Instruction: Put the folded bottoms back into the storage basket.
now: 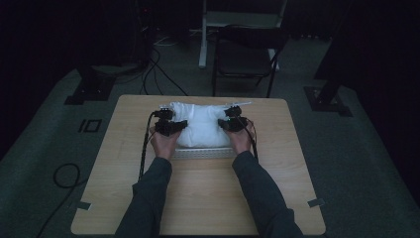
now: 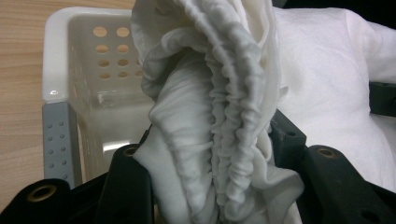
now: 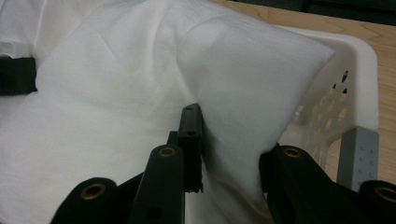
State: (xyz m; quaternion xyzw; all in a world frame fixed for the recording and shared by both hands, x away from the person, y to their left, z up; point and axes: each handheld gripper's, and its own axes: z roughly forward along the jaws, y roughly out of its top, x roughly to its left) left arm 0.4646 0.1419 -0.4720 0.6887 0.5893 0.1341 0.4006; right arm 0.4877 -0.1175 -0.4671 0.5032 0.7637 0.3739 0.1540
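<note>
Above the wooden table [image 1: 208,198], the high view shows a white cloth [image 1: 204,124] heaped in a white perforated basket [image 1: 205,153], with the left gripper [image 1: 171,125] at its left side and the right gripper [image 1: 232,121] at its right. Along the left gripper [image 2: 212,172] view, the jaws pinch a gathered, elastic-ruffled fold of the cloth [image 2: 210,107] beside the basket's corner [image 2: 70,70]. Along the right gripper [image 3: 229,154] view, the jaws clamp a plump fold of cloth [image 3: 233,84] against the basket's rim [image 3: 359,79]
</note>
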